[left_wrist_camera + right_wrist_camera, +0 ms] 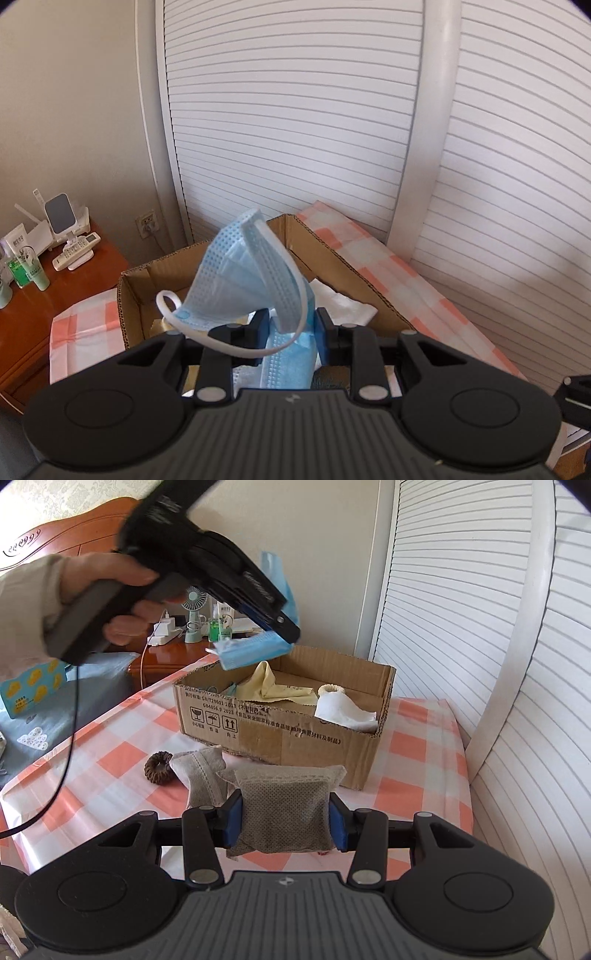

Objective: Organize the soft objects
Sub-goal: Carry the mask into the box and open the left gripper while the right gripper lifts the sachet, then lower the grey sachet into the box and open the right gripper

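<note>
My left gripper (290,332) is shut on a blue face mask (243,273), held above the open cardboard box (129,295). In the right wrist view the left gripper (284,631) hangs over the box's (280,734) near-left corner with the mask (255,651) drooping from it. My right gripper (284,821) is shut on a grey fabric pouch (284,808), just above the checked tablecloth in front of the box. The box holds a yellow cloth (273,690) and a white cloth roll (343,709).
A second grey pouch (201,771) and a brown scrunchie (158,767) lie on the orange-checked tablecloth (110,746) left of my right gripper. A wooden nightstand (33,295) with bottles and remotes stands left. White slatted doors (295,110) rise behind the box.
</note>
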`<control>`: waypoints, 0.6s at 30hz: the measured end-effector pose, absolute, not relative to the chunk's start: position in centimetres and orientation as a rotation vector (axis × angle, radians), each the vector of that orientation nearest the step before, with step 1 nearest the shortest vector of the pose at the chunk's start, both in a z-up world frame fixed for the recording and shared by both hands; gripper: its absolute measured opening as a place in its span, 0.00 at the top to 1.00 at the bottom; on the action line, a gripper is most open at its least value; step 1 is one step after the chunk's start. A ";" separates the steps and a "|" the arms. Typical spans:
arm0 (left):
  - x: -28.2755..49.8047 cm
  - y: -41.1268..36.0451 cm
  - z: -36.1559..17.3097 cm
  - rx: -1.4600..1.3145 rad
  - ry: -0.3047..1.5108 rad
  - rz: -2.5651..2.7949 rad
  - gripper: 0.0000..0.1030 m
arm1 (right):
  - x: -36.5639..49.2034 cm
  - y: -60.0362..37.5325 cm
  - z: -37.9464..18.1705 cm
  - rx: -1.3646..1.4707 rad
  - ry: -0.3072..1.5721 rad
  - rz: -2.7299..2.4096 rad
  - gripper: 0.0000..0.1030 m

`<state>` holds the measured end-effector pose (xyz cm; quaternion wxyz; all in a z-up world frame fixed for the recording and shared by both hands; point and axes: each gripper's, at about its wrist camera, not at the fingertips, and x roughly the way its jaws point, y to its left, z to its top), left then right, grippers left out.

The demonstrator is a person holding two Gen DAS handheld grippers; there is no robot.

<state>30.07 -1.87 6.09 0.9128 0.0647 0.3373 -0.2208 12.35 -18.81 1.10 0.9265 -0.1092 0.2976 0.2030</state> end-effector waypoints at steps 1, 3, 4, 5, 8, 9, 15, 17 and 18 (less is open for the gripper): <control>30.8 -2.1 5.8 0.126 0.707 -0.457 0.75 | 12.5 -18.9 1.1 -0.222 0.609 0.415 0.50; 31.9 -2.3 5.3 0.126 0.724 -0.467 0.54 | 12.8 -19.0 1.1 -0.219 0.610 0.414 0.50; 32.2 -2.3 5.1 0.118 0.723 -0.456 0.40 | 13.0 -19.1 1.1 -0.218 0.611 0.414 0.51; 32.4 -2.2 4.9 0.108 0.718 -0.425 0.12 | 13.1 -19.1 1.1 -0.218 0.611 0.414 0.50; 32.1 -1.8 4.7 0.115 0.678 -0.376 0.06 | 13.3 -19.1 1.0 -0.219 0.612 0.412 0.50; 32.1 -1.6 4.6 0.113 0.688 -0.377 0.06 | 13.3 -19.1 1.0 -0.219 0.614 0.414 0.50; 30.5 -0.3 4.9 0.102 0.698 -0.370 0.06 | 13.4 -18.8 1.0 -0.223 0.616 0.412 0.50; 29.8 -0.1 5.0 0.103 0.701 -0.362 0.06 | 13.4 -18.8 1.1 -0.224 0.616 0.413 0.50; 29.3 0.1 5.0 0.106 0.704 -0.359 0.06 | 13.3 -18.7 1.2 -0.227 0.613 0.414 0.50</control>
